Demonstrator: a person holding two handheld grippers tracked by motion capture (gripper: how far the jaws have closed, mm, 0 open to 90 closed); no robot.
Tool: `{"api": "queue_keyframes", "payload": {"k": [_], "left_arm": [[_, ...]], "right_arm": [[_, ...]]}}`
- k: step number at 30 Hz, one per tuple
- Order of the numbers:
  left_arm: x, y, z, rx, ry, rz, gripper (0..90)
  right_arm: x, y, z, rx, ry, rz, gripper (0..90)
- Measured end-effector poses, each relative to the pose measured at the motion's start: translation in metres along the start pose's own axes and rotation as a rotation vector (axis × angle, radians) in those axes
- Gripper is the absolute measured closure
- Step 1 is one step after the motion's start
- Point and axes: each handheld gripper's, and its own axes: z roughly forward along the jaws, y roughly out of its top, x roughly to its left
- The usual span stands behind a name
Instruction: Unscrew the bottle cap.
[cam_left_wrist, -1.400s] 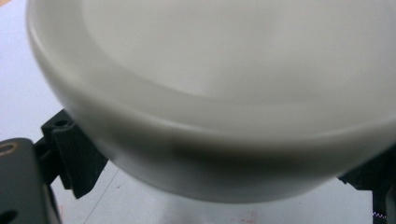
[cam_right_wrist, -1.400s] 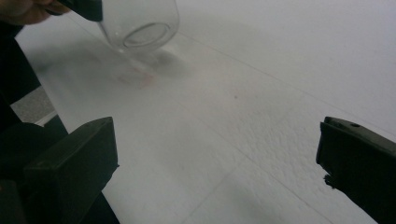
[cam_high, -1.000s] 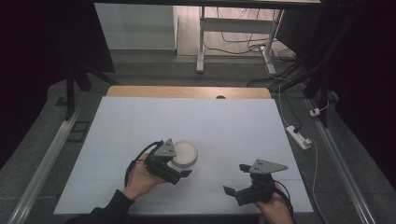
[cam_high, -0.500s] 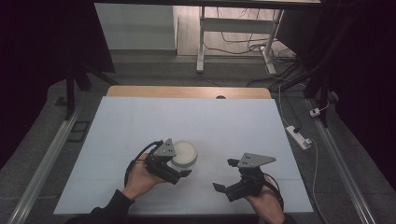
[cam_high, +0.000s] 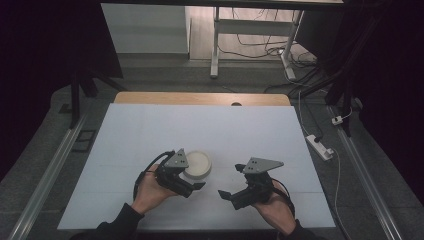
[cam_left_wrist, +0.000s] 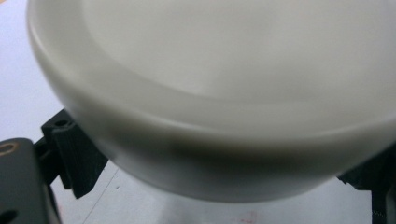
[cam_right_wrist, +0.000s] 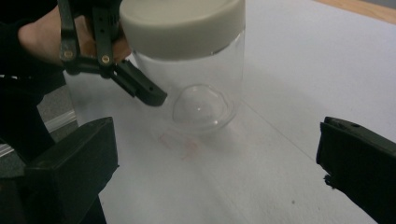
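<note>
A clear glass jar (cam_right_wrist: 196, 88) with a cream lid (cam_high: 197, 164) stands on the white table (cam_high: 150, 130), near its front middle. My left gripper (cam_high: 192, 176) holds the jar just below the lid, one jaw on each side of the glass (cam_left_wrist: 219, 186). In the right gripper view one of its fingers (cam_right_wrist: 140, 88) lies against the jar's near side, and the other is hidden behind the jar. My right gripper (cam_high: 231, 182) is open, just right of the jar, and points at it. Its jaws stand wide apart (cam_right_wrist: 215, 186) with nothing between them.
A wooden strip (cam_high: 200, 98) runs along the table's far edge. A power strip (cam_high: 320, 146) lies on the floor at the right. A metal rail (cam_high: 45, 175) runs along the left. The person's hand (cam_right_wrist: 42, 32) grips the left gripper behind the jar.
My right gripper has moved left toward the jar and turned to face it. The left gripper and the jar have stayed where they were.
</note>
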Motion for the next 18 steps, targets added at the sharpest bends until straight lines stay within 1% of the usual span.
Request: {"api": "queue_keyframes", "payload": {"k": [4,6,10,14,15,17,18], "left_arm": [[0.000,0.000,0.000,0.001,-0.004,0.000,7.8],[0.000,0.000,0.001,-0.004,-0.005,-0.006,7.8],[-0.001,0.000,0.002,-0.004,-0.003,-0.009,7.8],[-0.001,0.000,0.003,0.000,-0.004,-0.005,7.8],[0.000,0.000,0.002,0.004,-0.006,0.001,7.8],[-0.001,0.000,0.003,0.000,-0.009,-0.004,7.8],[-0.001,0.000,0.002,0.005,-0.010,0.003,7.8]], "right_arm": [[0.002,0.006,0.003,-0.001,0.002,-0.008,0.0],[0.004,0.009,0.006,-0.004,0.005,-0.016,0.0],[0.006,0.016,0.010,-0.006,-0.003,-0.034,0.0],[0.007,0.022,0.013,-0.007,-0.009,-0.048,0.0],[0.007,0.024,0.014,-0.008,-0.006,-0.049,0.0],[0.007,0.027,0.016,-0.007,-0.003,-0.054,0.0],[0.008,0.029,0.018,-0.008,0.000,-0.058,0.0]]}}
